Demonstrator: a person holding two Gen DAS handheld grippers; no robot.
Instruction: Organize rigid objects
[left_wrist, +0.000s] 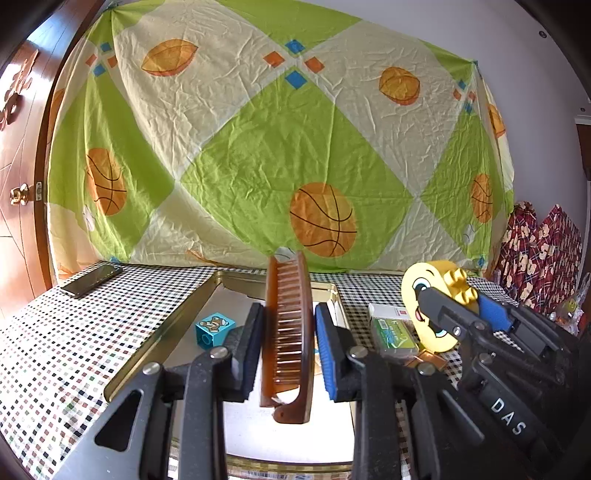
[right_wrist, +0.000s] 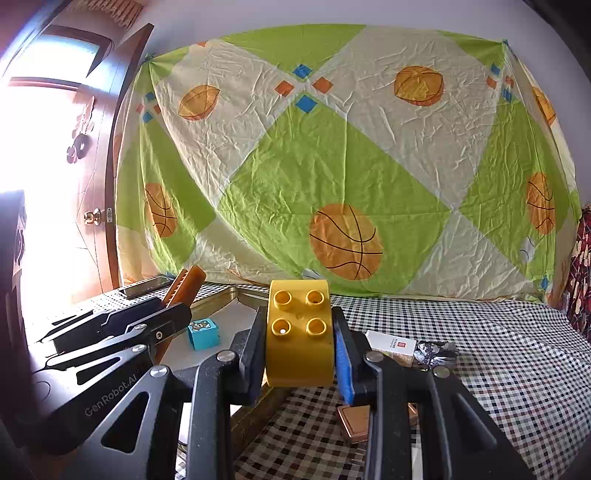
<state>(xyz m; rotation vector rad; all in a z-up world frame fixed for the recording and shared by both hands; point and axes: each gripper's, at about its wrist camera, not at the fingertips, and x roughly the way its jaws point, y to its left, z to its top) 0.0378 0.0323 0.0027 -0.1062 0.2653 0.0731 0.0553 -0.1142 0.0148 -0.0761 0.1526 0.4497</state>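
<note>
Tongs first: the left gripper (left_wrist: 288, 350) is clamped on a brown comb (left_wrist: 286, 332), its pads pressing both long sides so the comb stands on edge, teeth facing the camera, tip pointing away. It hangs above the gold-rimmed tray (left_wrist: 162, 332). The right gripper (right_wrist: 299, 350) is closed on a yellow block (right_wrist: 299, 328) (four studs toward the lens, a cartoon face on its side in the left view), held over the tray's right edge, above the checked cloth (right_wrist: 498, 350).

Under the right gripper, on the cloth, lies a small copper-coloured square piece (right_wrist: 356, 421). Just beyond sit a white box (right_wrist: 391, 345) with red print and a crumpled silvery thing (right_wrist: 436, 352); the left view also shows a green packet (left_wrist: 395, 334) beside the box.

Inside the tray, a blue cube (left_wrist: 213, 329) with a bear picture rests on the pale floor, left of the comb. Further back, a dark phone (left_wrist: 92, 279) lies flat near the cloth's far left corner.

Behind the table hangs a green-and-cream sheet (left_wrist: 280, 147) printed with basketballs, a wooden door (left_wrist: 18, 166) to its left.
</note>
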